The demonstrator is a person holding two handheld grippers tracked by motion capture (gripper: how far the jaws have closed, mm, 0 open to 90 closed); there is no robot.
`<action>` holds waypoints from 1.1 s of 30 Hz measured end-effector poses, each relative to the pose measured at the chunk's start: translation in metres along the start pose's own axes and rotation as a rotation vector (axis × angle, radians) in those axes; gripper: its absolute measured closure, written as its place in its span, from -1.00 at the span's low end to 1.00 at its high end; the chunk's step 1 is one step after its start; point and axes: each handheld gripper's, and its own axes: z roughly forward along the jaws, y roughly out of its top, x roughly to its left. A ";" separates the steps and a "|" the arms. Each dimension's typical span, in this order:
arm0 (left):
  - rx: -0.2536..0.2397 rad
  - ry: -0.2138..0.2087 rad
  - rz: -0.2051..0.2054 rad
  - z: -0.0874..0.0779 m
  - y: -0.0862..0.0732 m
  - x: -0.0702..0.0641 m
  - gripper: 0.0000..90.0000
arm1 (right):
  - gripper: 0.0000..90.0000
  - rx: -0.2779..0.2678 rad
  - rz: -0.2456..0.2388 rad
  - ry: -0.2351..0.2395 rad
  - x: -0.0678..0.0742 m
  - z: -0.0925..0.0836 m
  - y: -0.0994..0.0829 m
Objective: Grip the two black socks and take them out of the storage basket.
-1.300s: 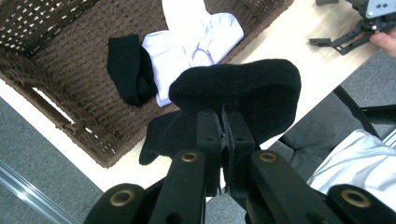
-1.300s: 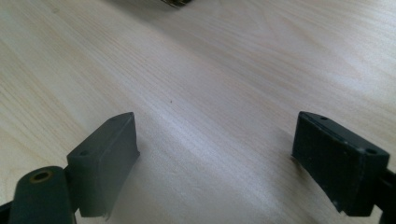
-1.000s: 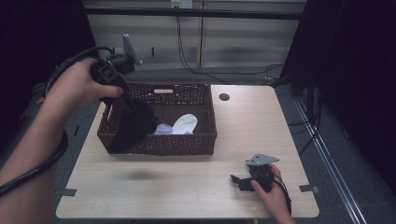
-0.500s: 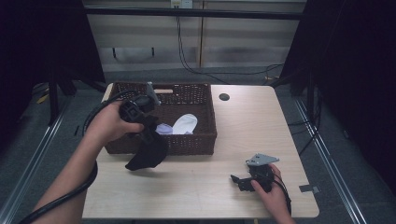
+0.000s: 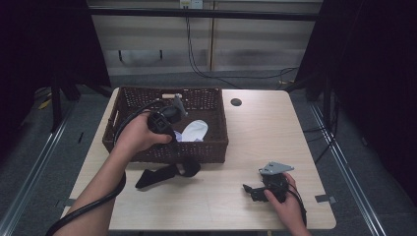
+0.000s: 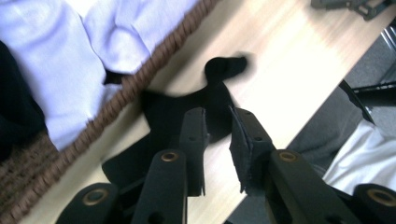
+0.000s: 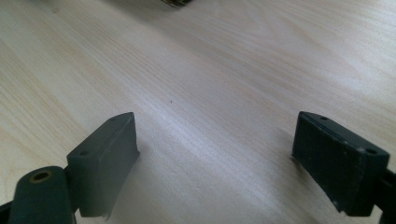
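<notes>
High view | black cloth [image 5: 167, 173] flat on table [image 5: 255, 132] | long axis left-right

Handheld grippers, pair

Left gripper [image 6: 217, 135]: black jaws, brass-ringed pivots, thick black cable. Right gripper [image 5: 252, 189]: black, grey three-cornered plate on top, forearms bare.

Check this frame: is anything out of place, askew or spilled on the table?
One thing: a black garment lies crumpled on the table against the front wall of the wicker basket, while white cloth sits inside. The left tongs above it are empty. Nothing looks spilled or damaged.
</notes>
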 end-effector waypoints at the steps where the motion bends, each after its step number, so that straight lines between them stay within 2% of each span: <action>1: -0.002 -0.002 -0.003 0.000 0.002 0.000 0.61 | -0.71 0.000 0.000 0.000 0.000 0.000 0.000; 6: -0.025 0.018 0.007 -0.005 0.007 -0.001 0.48 | -0.71 -0.001 0.001 0.000 0.000 0.000 0.000; 9: -0.041 0.025 -0.005 -0.009 0.007 0.001 0.44 | -0.71 -0.001 0.000 0.000 0.000 0.000 0.000; 10: -0.042 0.028 -0.001 -0.011 0.007 0.003 0.44 | -0.71 -0.001 0.000 0.000 0.000 0.000 0.000; 14: -0.052 0.057 -0.027 -0.020 0.008 0.013 0.42 | -0.71 0.000 0.001 0.000 0.000 0.000 0.000; 16: -0.056 0.072 -0.038 -0.022 0.009 0.019 0.41 | -0.71 0.000 0.001 -0.001 0.000 0.000 0.000; 18: -0.089 0.102 -0.075 -0.024 0.009 0.031 0.39 | -0.71 0.000 0.001 0.000 0.000 0.000 0.000; 19: -0.089 0.102 -0.075 -0.024 0.009 0.031 0.38 | -0.71 -0.001 0.000 0.000 0.000 0.000 0.000; 24: -0.126 0.122 -0.126 -0.022 0.008 0.054 0.37 | -0.71 -0.001 0.001 0.000 0.000 0.000 0.000; 26: -0.126 0.130 -0.138 -0.019 0.008 0.061 0.36 | -0.71 0.000 0.001 0.000 0.000 0.000 0.000; 29: -0.118 0.179 -0.157 -0.010 0.010 0.074 0.34 | -0.71 -0.001 0.000 0.000 0.000 0.000 0.000; 30: -0.118 0.179 -0.157 -0.010 0.010 0.074 0.34 | -0.71 -0.001 0.000 0.000 0.000 0.000 0.000; 33: -0.108 0.193 -0.169 -0.003 0.012 0.086 0.34 | -0.71 0.000 0.002 -0.001 0.000 0.000 0.000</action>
